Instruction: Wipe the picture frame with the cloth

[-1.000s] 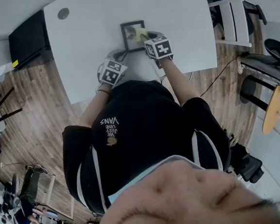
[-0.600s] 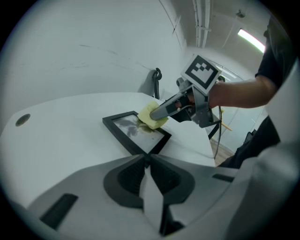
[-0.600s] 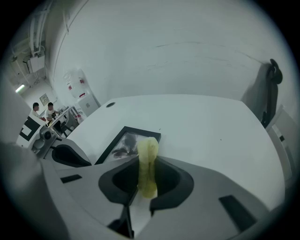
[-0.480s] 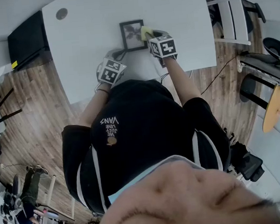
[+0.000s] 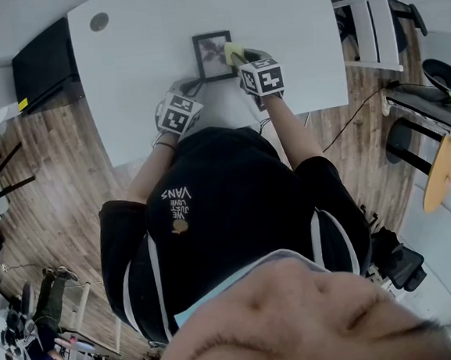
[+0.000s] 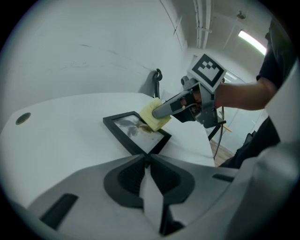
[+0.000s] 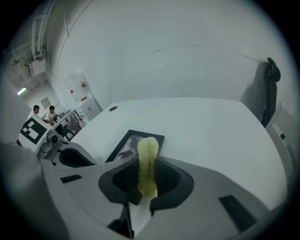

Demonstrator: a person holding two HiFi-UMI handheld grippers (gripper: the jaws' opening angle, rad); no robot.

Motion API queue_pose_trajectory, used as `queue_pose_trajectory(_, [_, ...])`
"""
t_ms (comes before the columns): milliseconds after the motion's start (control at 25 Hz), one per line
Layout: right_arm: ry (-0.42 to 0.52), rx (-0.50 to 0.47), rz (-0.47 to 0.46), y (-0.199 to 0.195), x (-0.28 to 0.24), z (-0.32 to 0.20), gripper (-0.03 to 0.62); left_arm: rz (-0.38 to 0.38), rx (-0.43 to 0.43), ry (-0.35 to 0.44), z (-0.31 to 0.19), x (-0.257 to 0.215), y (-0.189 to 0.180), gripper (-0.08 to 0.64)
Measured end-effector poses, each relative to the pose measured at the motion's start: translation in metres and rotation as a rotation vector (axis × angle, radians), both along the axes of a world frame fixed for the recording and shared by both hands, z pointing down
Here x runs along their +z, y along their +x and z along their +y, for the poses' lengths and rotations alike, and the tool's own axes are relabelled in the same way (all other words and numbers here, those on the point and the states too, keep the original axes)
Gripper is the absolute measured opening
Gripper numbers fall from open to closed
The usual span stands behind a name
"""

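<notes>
Two grippers at frame (image 5: 213, 56) on table (image 5: 143, 49). Your right gripper (image 7: 149, 164) clamps yellow cloth (image 5: 232, 52), which is pressed on frame's right edge. Your left gripper (image 6: 148, 160) has jaws together, tips at frame's near corner.

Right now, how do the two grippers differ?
The right gripper clamps a yellow cloth; the left gripper is shut on nothing visible. The right gripper holds the cloth against the picture frame; the left gripper's tips sit at its near corner. Both are shut.
</notes>
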State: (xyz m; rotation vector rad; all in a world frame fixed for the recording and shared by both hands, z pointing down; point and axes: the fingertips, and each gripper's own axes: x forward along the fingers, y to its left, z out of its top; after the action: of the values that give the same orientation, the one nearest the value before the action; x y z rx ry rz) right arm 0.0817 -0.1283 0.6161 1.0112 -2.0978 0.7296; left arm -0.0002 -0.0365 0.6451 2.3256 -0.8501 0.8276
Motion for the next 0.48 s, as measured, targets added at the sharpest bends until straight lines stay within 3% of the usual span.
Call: queue_pose_trajectory(480, [-0.037,-0.123,-0.163,-0.075,-0.02,0.04,0.067,-0.002,-0.021,-0.005,0.008,0.0,-0.01,0.018])
